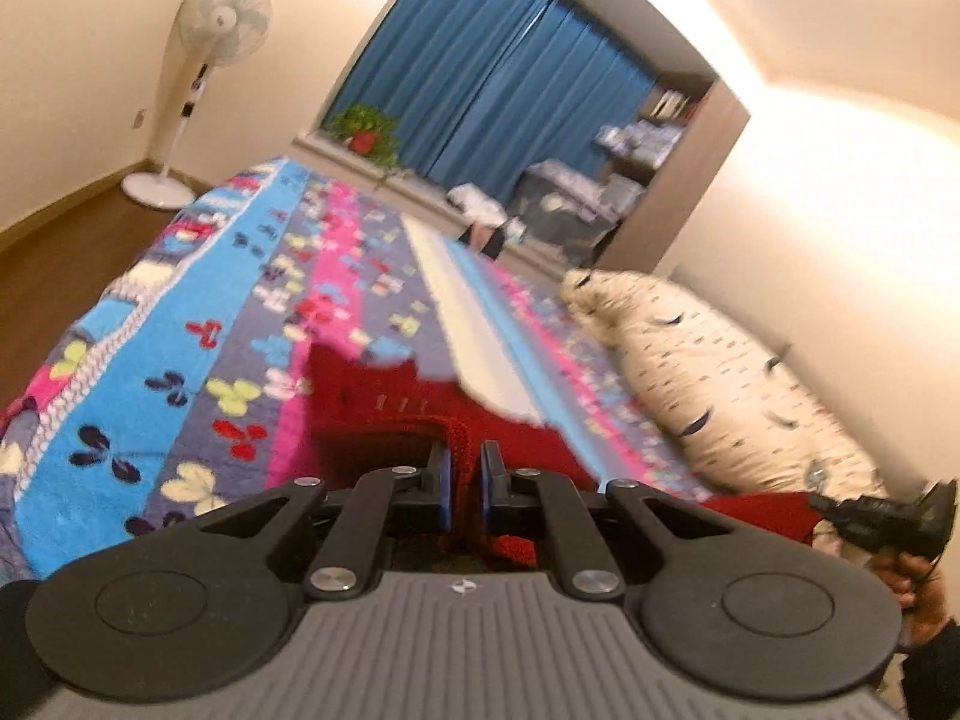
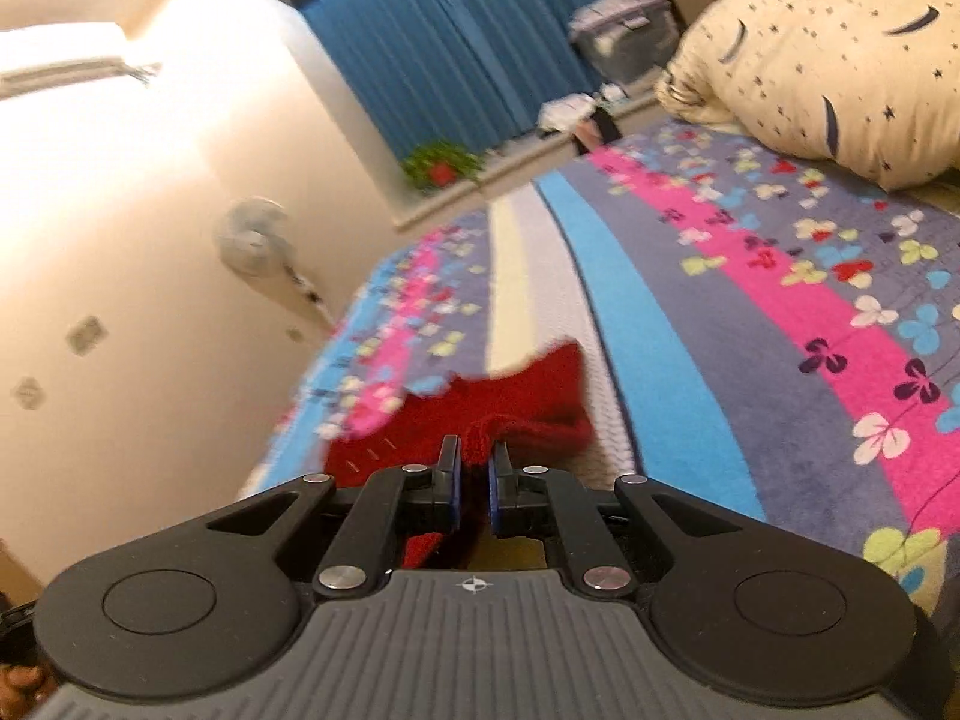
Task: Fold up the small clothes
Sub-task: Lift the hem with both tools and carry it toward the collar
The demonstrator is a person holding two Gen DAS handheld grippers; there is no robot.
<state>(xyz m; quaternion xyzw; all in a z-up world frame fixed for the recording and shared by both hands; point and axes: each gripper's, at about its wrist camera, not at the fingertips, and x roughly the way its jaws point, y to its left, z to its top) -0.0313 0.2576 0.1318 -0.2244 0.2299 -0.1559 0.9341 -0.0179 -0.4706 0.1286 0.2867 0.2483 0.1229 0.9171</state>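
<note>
A small red knitted garment [image 1: 384,408] hangs above the flowered bedspread [image 1: 180,300], stretched between both grippers. My left gripper [image 1: 465,459] is shut on one edge of it, with red knit pinched between the blue pads. My right gripper [image 2: 474,456] is shut on another edge of the same garment [image 2: 528,390]. In the left wrist view the right gripper [image 1: 870,516] shows at the far right, held by a hand, with red cloth leading to it. The garment's lower part is hidden behind the gripper bodies.
A cream pillow [image 1: 720,378] with dark marks lies at the bed's right side, also in the right wrist view [image 2: 840,60]. A standing fan [image 1: 210,60] is on the wooden floor to the left. Blue curtains [image 1: 510,60], a potted plant [image 1: 366,132] and storage boxes are beyond the bed.
</note>
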